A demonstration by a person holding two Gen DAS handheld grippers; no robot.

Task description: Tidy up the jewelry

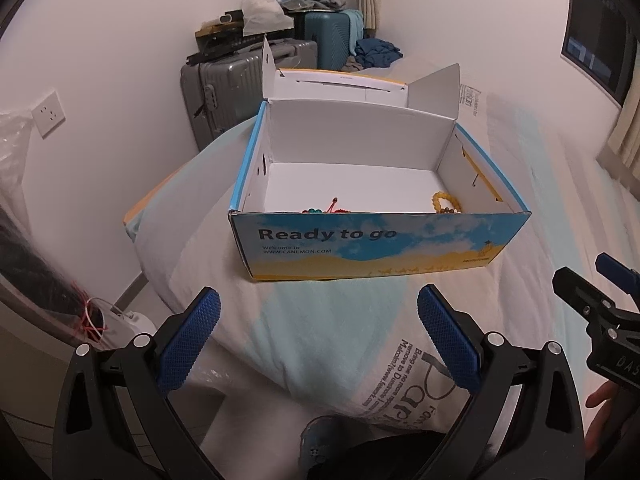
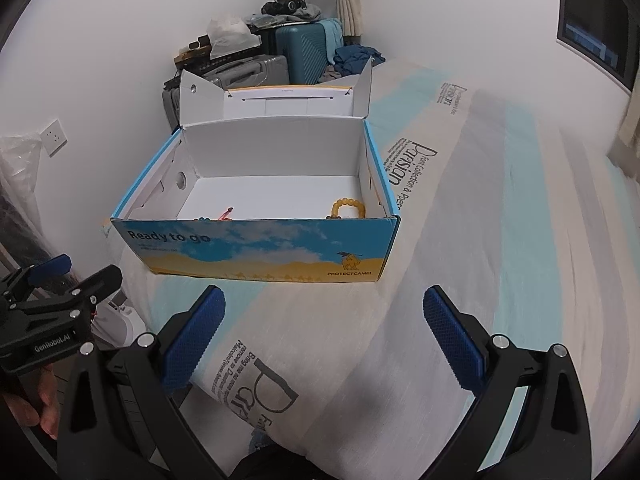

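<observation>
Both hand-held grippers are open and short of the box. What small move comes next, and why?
Probably move the right hand-held gripper forward over the front wall of the box, toward the yellow bead bracelet in its near right corner. Both grippers are empty, the box lid is open, and that bracelet lies clear of the red and green string.

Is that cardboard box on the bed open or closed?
Open: the box has its lid folded back, showing bead bracelets inside.
</observation>
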